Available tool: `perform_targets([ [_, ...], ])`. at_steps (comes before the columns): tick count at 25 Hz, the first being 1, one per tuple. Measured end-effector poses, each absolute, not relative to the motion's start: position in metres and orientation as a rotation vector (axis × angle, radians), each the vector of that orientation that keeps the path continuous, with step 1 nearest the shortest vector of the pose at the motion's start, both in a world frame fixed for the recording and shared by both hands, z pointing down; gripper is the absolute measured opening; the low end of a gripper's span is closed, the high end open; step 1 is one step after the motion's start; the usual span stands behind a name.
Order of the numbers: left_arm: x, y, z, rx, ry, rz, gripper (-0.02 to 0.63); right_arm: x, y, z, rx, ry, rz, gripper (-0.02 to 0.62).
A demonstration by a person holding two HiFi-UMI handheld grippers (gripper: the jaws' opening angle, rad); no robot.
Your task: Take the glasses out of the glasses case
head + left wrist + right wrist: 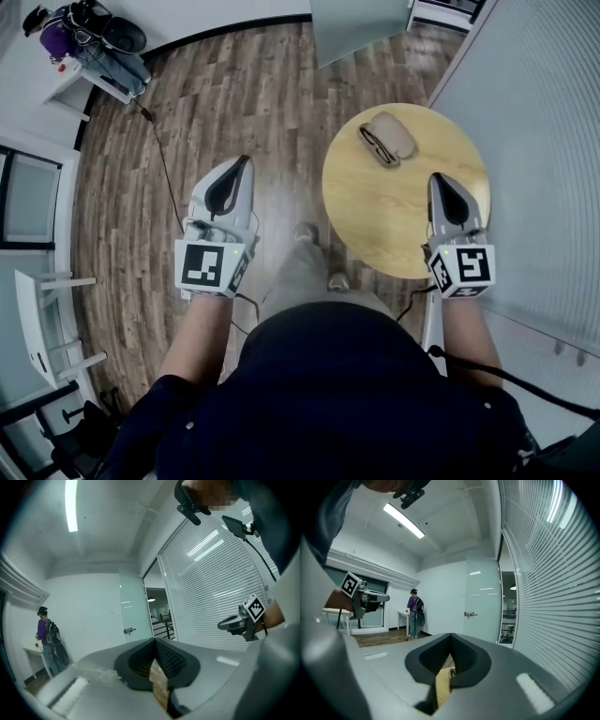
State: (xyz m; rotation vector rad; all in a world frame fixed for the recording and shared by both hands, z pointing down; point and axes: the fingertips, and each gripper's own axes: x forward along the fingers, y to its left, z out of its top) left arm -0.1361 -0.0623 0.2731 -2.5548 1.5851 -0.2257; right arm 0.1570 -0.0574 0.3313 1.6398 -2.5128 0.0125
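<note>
A tan glasses case [397, 133] lies at the far side of a round wooden table [375, 216]. Dark-framed glasses [376, 146] lie outside the case, right against its left side. My right gripper [438, 177] hovers over the table's near right part, well short of the case, its jaws shut with nothing between them. Over the wooden floor to the table's left, my left gripper [245, 160] is also shut and holds nothing. In the left gripper view the jaws [154, 640] meet, and the right gripper [243, 620] shows beyond them. The right gripper view shows its own jaws [451, 634] closed.
A blind-covered wall [544, 141] runs close along the table's right. A frosted glass door [356, 28] stands behind it. A person with a backpack [414, 606] stands at a white desk [89, 80] in the far left corner. A cable [167, 173] crosses the floor; white furniture [47, 319] stands at left.
</note>
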Motion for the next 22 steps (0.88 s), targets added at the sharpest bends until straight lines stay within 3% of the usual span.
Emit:
perform_targets([
  [22, -0.097, -0.298, 0.294, -2.866, 1.043, -0.181, 0.006, 0.134, -0.191, 0.354, 1.848, -2.209, 0.237, 0.009],
])
